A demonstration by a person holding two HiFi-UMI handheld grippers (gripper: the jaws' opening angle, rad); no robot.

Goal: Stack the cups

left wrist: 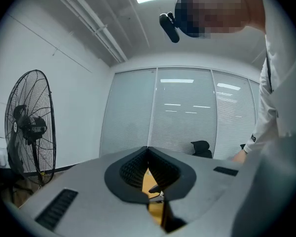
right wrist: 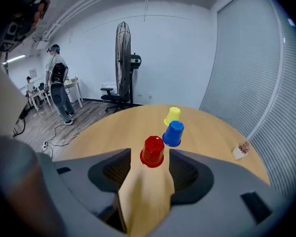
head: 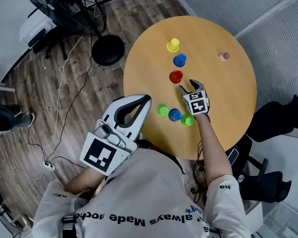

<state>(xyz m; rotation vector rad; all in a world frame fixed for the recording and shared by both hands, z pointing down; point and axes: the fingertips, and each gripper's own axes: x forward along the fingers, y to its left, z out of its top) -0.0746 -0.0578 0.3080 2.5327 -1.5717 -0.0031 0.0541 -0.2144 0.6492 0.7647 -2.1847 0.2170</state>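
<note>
Head view only: all six cups appear on the round wooden tabletop (head: 223, 113). A green plastic cup (head: 162, 110), a second blue plastic cup (head: 175, 114) and a second green plastic cup (head: 188, 121) stand close together in a row by the near edge. The right arm partly covers the last of these. The left tongs (head: 147, 99) are held off the tabletop's near left edge, above the wooden floor.

Right gripper view: only three cups show, in a line running toward the far edge. The right tongs (head: 186, 85) are spread. The red plastic cup (right wrist: 153, 151) stands at their mouth, just ahead of the tips, with a gap visible on each side. It stands upside down, with the flat base up and the wider rim on the tabletop. The first blue plastic cup (right wrist: 173, 133) and the yellow plastic cup (right wrist: 172, 115) stand behind it, also upside down and apart from one another. A small pale pot (right wrist: 241, 150) sits near the far right edge. A standing person (right wrist: 57, 85) shows in the room behind.

Left gripper view: the left tongs are pressed together at the tips, with nothing between them. No cup is visible, only a sliver of tabletop through the gap. A black pedestal fan (left wrist: 30, 127) stands at the left.
</note>
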